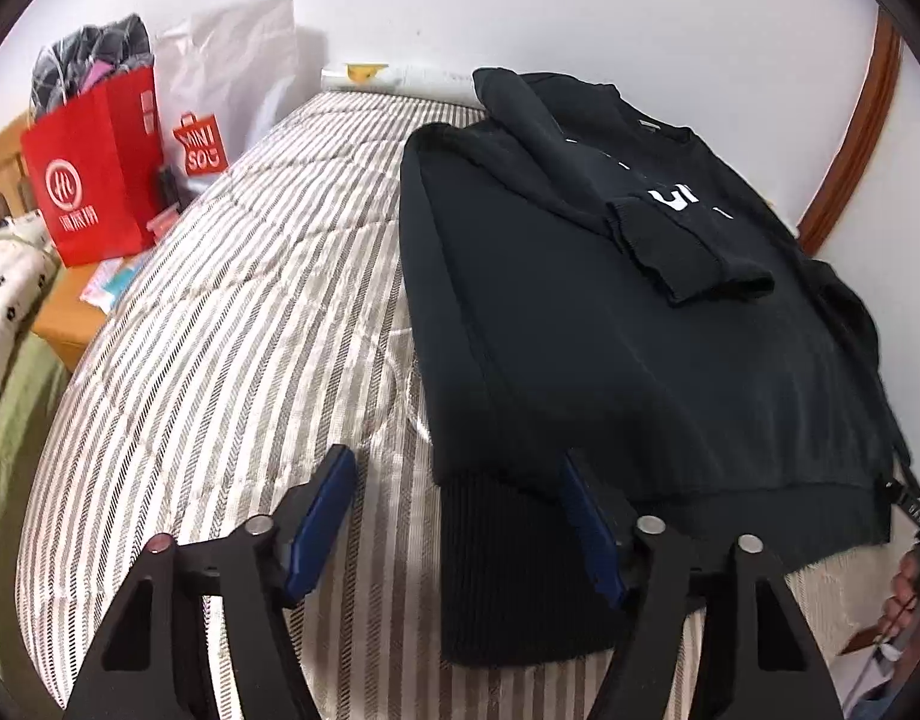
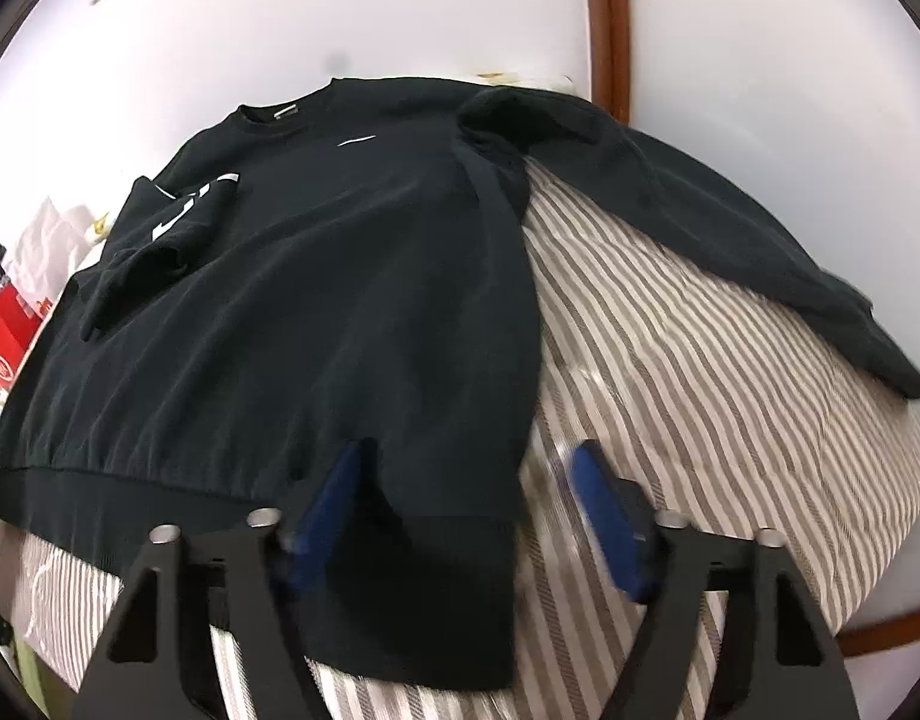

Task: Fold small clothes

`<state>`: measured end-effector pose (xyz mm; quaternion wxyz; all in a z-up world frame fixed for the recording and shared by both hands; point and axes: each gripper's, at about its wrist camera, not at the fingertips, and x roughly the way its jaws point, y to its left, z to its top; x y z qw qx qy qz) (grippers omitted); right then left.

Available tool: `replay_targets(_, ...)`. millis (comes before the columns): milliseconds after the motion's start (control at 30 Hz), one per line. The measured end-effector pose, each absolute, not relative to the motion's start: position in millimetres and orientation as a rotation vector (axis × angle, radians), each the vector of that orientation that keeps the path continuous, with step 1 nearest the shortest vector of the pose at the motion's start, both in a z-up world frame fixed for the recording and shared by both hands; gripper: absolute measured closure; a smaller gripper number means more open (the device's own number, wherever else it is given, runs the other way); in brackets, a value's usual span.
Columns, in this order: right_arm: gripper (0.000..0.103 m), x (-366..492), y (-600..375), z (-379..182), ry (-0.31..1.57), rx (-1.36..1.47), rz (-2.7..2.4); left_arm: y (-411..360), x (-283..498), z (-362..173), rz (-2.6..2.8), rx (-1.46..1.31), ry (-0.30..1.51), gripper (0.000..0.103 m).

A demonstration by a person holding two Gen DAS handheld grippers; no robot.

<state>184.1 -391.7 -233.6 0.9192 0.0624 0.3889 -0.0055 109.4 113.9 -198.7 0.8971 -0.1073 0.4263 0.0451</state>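
A black sweatshirt (image 1: 640, 330) with white lettering lies flat on the striped mattress (image 1: 250, 300). Its left sleeve (image 1: 580, 162) is folded across the chest; in the right wrist view the other sleeve (image 2: 730, 228) stretches out to the right. My left gripper (image 1: 460, 516) is open, its jaws straddling the left corner of the ribbed hem (image 1: 508, 570). My right gripper (image 2: 466, 498) is open, straddling the right hem corner (image 2: 436, 588) of the sweatshirt (image 2: 316, 312).
A red paper bag (image 1: 94, 180) and a white Miniso bag (image 1: 220, 96) stand at the mattress's far left, beside a wooden nightstand (image 1: 70, 324). A white wall lies behind. A curved wooden bed frame (image 2: 607, 24) rims the right side. The mattress (image 2: 730, 420) runs bare to the right.
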Motion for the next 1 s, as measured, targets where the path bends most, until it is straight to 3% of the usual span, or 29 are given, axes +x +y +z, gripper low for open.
replay_targets(33, 0.067, 187, -387, -233, 0.8, 0.113, -0.011, 111, 112, -199, 0.102, -0.212, 0.878, 0.053)
replay_targets(100, 0.073, 190, -382, -232, 0.803, 0.078, -0.031, 100, 122, -198, 0.106, -0.19, 0.873, 0.066)
replay_targets(133, 0.076, 193, -381, -230, 0.819, 0.065, -0.025, 98, 124, -198, 0.103, -0.176, 0.874, 0.079)
replay_targets(233, 0.086, 194, -387, -225, 0.841, 0.112, -0.004, 95, 129, -196, 0.117, -0.158, 0.885, 0.089)
replay_targets(600, 0.09, 154, -390, -219, 0.865, 0.079, 0.065, 115, 73, -185, 0.049, -0.267, 0.896, 0.091)
replay_targets(1000, 0.089, 82, -388, -210, 0.853, 0.032, 0.084, 104, -4, -185, 0.031, -0.189, 0.923, 0.09)
